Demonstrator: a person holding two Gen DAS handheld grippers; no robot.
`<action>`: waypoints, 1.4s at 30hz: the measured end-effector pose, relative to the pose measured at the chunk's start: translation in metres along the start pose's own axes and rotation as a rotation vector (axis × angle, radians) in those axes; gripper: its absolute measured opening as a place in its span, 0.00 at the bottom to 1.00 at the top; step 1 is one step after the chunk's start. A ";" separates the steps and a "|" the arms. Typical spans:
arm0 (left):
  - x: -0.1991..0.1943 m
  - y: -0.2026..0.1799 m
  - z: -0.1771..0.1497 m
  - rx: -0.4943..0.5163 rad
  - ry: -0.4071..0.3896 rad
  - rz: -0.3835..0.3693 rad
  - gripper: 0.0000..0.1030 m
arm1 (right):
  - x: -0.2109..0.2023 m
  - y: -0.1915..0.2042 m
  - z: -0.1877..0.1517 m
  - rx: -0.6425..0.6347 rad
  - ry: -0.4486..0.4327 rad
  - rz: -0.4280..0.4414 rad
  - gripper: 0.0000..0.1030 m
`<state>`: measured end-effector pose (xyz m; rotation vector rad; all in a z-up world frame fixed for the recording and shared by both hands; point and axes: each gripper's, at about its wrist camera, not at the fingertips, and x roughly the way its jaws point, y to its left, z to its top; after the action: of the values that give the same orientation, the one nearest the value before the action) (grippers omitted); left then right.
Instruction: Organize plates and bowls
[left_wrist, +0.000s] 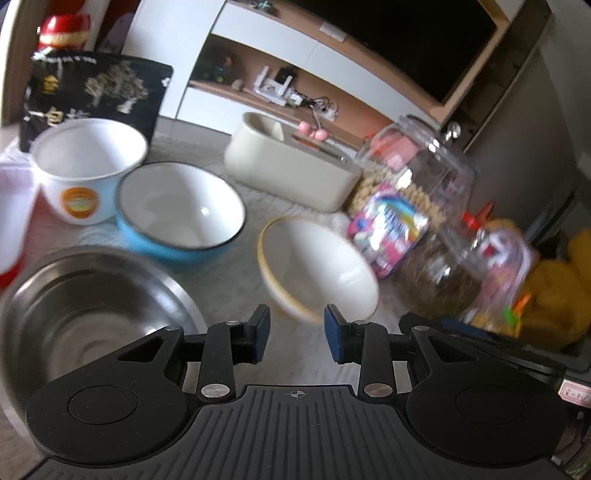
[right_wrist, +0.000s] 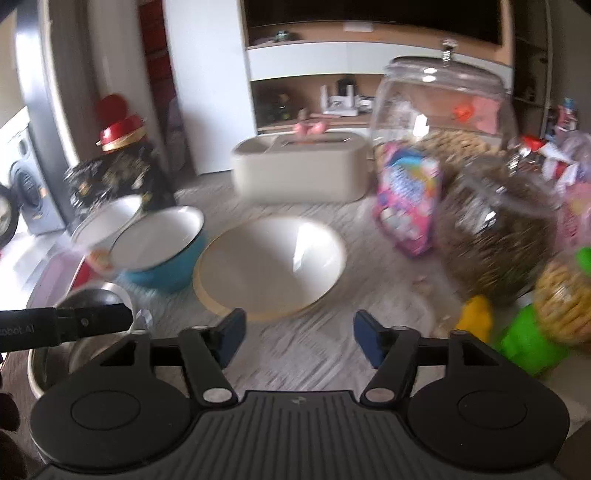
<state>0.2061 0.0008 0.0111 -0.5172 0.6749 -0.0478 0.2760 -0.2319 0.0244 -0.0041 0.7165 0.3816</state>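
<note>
Cream bowl beside blue bowl, jars right.

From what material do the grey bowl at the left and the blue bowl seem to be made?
The grey bowl looks like stainless steel: a dull silver inside with soft reflections. The blue bowl is probably enamelled metal or glazed ceramic: glossy white inside, thin dark rim, blue outside. The blur leaves this open.

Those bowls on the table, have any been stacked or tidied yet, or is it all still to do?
Nothing looks stacked yet. The steel bowl, blue bowl, mug-like white bowl and cream bowl each sit separately. Both the left gripper and right gripper are empty with jaws open, so all the gathering remains.
</note>
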 end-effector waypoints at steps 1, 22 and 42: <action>0.009 -0.002 0.007 -0.010 -0.002 0.002 0.34 | 0.005 -0.006 0.008 0.007 0.010 0.000 0.71; 0.155 0.008 0.027 0.020 0.244 0.095 0.34 | 0.170 -0.036 0.030 0.194 0.331 0.053 0.46; 0.112 -0.014 -0.008 0.047 0.308 0.118 0.29 | 0.134 -0.025 0.004 0.132 0.364 0.118 0.31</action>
<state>0.2902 -0.0380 -0.0532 -0.4273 1.0019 -0.0325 0.3793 -0.2094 -0.0613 0.0959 1.1042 0.4519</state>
